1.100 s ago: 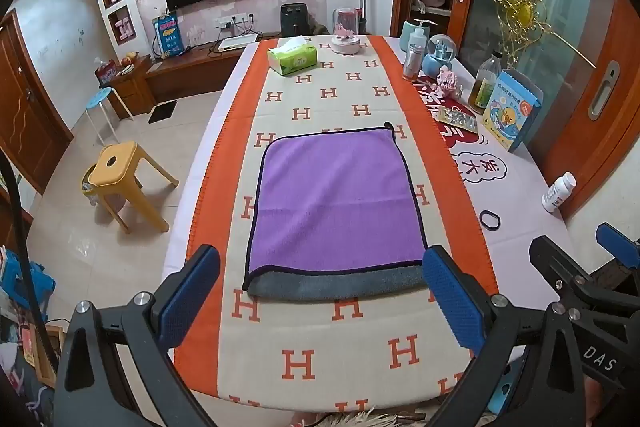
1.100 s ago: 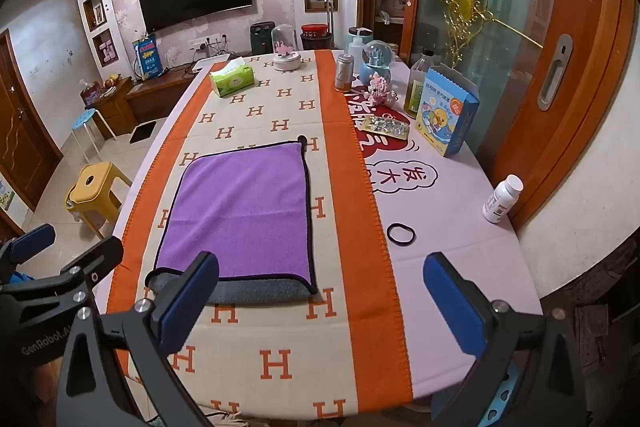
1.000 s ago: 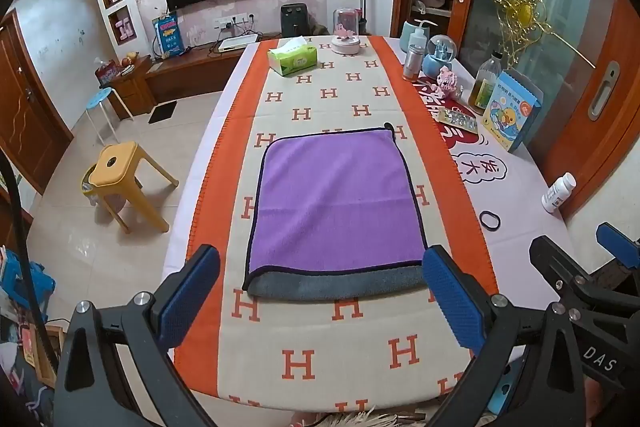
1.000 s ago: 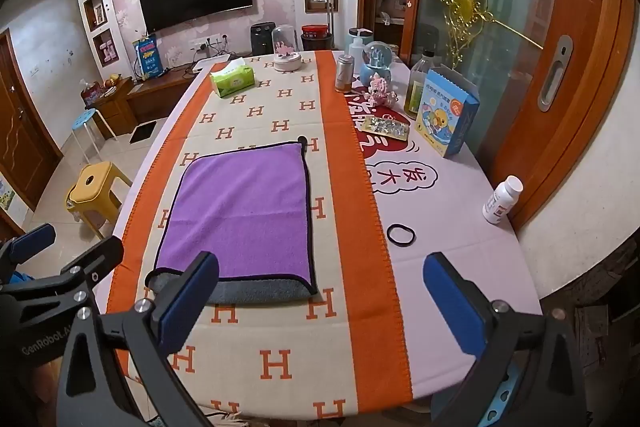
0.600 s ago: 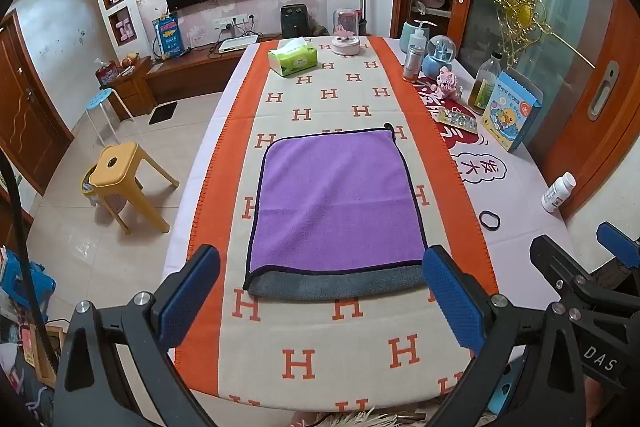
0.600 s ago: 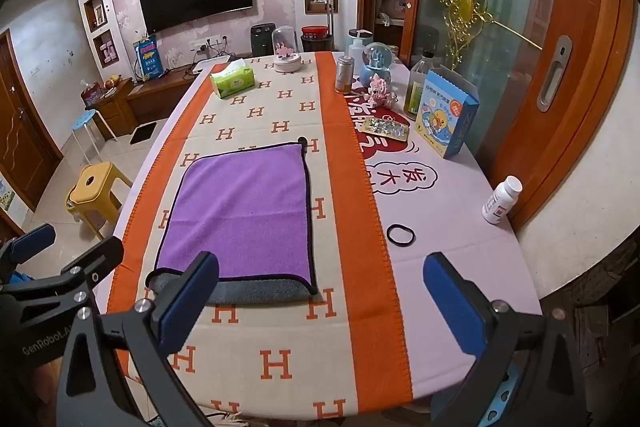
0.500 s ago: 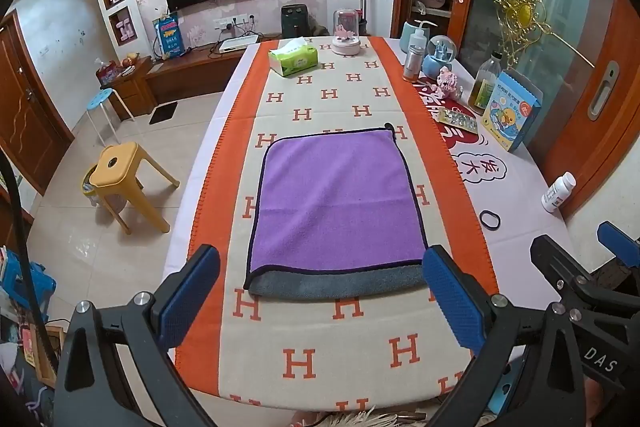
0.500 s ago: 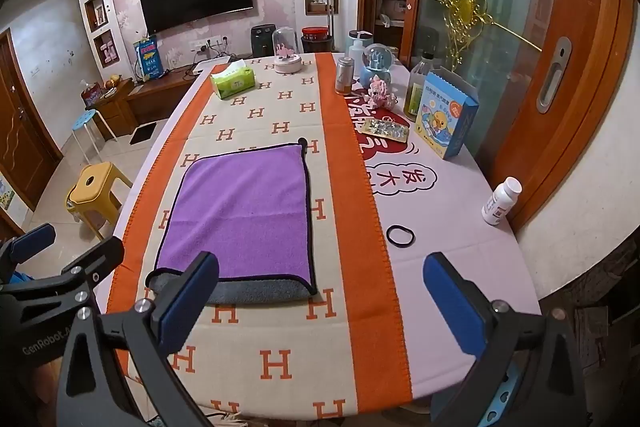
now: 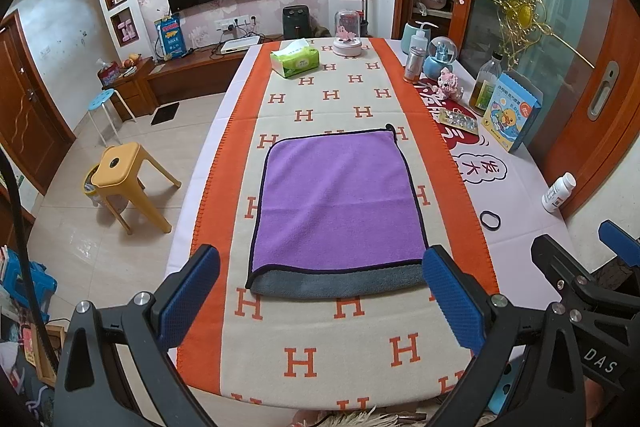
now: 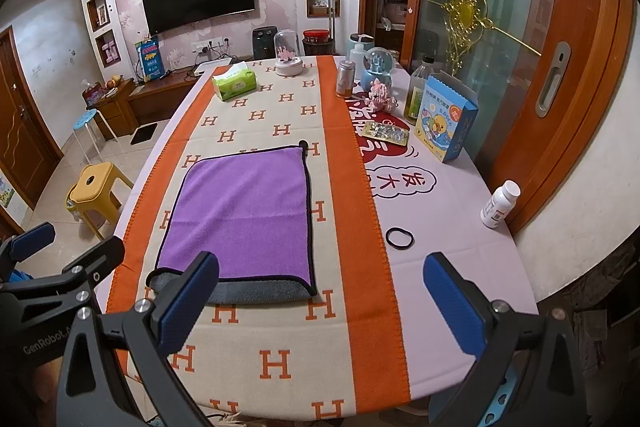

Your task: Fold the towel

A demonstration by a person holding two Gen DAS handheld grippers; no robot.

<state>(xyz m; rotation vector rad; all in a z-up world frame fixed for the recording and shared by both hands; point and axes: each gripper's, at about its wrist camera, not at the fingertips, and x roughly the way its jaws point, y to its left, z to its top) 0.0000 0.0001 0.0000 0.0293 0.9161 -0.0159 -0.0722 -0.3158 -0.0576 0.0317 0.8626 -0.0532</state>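
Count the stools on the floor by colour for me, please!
Yellow stool: 1
Blue stool: 1
Total: 2

A purple towel [image 9: 338, 199] is seen lying flat on the surface [image 9: 516, 187], midway between its long edges, folded so that a grey strip shows along its near edge. The left gripper [image 9: 320, 293] is held above the near edge of the surface with its jaws spread wide, touching nothing. A black hair tie [image 9: 490, 219] lies near the right edge, beside a white bottle [image 9: 558, 193].
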